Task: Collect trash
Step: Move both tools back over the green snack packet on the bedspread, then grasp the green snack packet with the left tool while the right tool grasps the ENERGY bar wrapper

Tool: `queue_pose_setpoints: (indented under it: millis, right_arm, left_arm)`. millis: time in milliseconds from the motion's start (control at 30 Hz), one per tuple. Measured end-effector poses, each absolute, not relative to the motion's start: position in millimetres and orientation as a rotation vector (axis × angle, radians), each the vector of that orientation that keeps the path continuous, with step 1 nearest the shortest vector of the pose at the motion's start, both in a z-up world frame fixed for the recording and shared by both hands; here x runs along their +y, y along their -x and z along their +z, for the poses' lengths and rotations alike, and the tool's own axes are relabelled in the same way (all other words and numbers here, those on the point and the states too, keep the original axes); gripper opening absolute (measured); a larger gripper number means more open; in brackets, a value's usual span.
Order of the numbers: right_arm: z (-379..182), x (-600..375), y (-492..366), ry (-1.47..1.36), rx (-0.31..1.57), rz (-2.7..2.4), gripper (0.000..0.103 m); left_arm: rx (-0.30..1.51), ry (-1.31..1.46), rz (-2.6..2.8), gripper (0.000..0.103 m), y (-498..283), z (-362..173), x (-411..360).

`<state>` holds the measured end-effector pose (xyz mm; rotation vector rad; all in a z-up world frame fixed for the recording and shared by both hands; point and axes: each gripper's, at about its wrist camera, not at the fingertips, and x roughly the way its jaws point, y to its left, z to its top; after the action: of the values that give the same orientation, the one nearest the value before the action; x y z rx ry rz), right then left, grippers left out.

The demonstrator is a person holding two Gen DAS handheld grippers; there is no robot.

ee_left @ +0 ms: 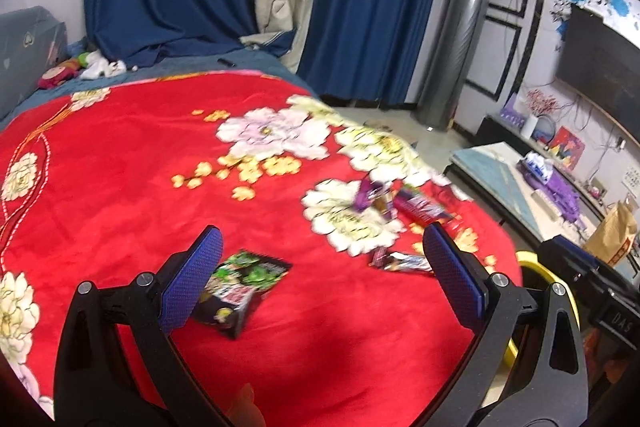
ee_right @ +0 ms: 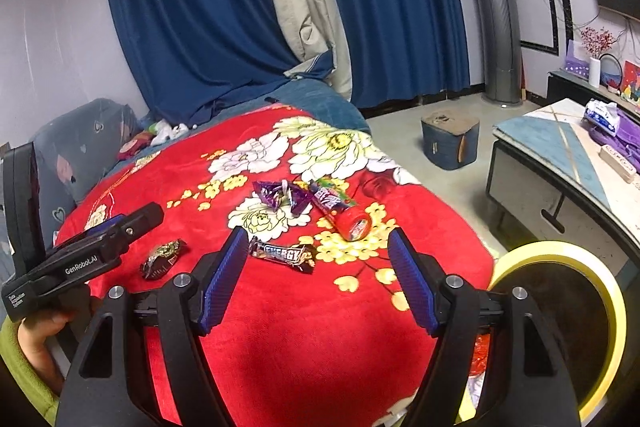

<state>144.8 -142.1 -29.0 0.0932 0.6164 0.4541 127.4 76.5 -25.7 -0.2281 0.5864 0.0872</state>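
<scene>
Several wrappers lie on a red flowered blanket [ee_right: 280, 327]. My left gripper [ee_left: 324, 263] is open above it, its left finger just over a green and black snack packet [ee_left: 240, 291]. An ENERGY bar wrapper [ee_left: 404, 261] lies near its right finger. In the right wrist view my right gripper [ee_right: 316, 267] is open and empty, with the ENERGY bar wrapper [ee_right: 282, 255] between its fingertips, further away. Beyond lie a purple wrapper [ee_right: 280, 197] and a red tube [ee_right: 340, 209]. The dark snack packet [ee_right: 162, 259] lies under the left gripper's body [ee_right: 80, 263]. A yellow-rimmed bin [ee_right: 560, 323] stands at the right.
The blanket covers a bed with blue curtains [ee_right: 192, 7] behind. A low table [ee_right: 560, 155] with a tissue pack stands to the right. A small blue stool [ee_right: 450, 139] and a tall silver unit [ee_right: 496, 7] stand on the floor. Toys [ee_left: 80, 67] lie at the bed's far end.
</scene>
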Motion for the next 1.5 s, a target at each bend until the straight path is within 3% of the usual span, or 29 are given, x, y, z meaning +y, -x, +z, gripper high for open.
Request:
queue_pose_setpoints:
  millis: [233, 533, 800, 1067, 1167, 1267, 1367, 1500]
  right_arm:
    - [-47.5, -124.2, -167.5, -0.075, 0.684, 0.465, 0.069]
    - [-75.3, -104.9, -192.1, -0.069, 0.770, 0.481, 0.055]
    - [-97.6, -99.2, -212.8, -0.104, 0.841, 0.476, 0.044]
    - [-107.8, -98.5, -217.7, -0.142, 0.863, 0.504, 0.035]
    - [-109.5, -99.0, -216.7, -0.143, 0.859, 0.513, 0.035]
    - [-111.3, -101.1, -214.5, -0.155, 0.860, 0.523, 0.033]
    - [-112.4, -100.3, -213.0, -0.151, 0.861, 0.536, 0.028]
    - [-114.0, -101.3, -210.5, -0.155, 0.867, 0.555, 0.021]
  left_arm:
    - [0.703, 0.238, 0.141, 0.092, -137.7, -50.7, 99.5]
    - [0.798, 0.285, 0.150, 0.091, -146.3, -75.3, 114.2]
    - [0.836, 0.327, 0.140, 0.075, -149.3, -85.3, 118.6]
    - [0.843, 0.336, 0.127, 0.071, -151.0, -87.4, 119.6]
    - [0.846, 0.337, 0.125, 0.059, -152.0, -88.0, 119.4]
    - [0.846, 0.343, 0.124, 0.056, -152.2, -88.2, 119.8]
    - [0.847, 0.348, 0.122, 0.046, -151.3, -88.9, 120.6]
    - [0.847, 0.355, 0.116, 0.045, -151.6, -89.5, 121.2]
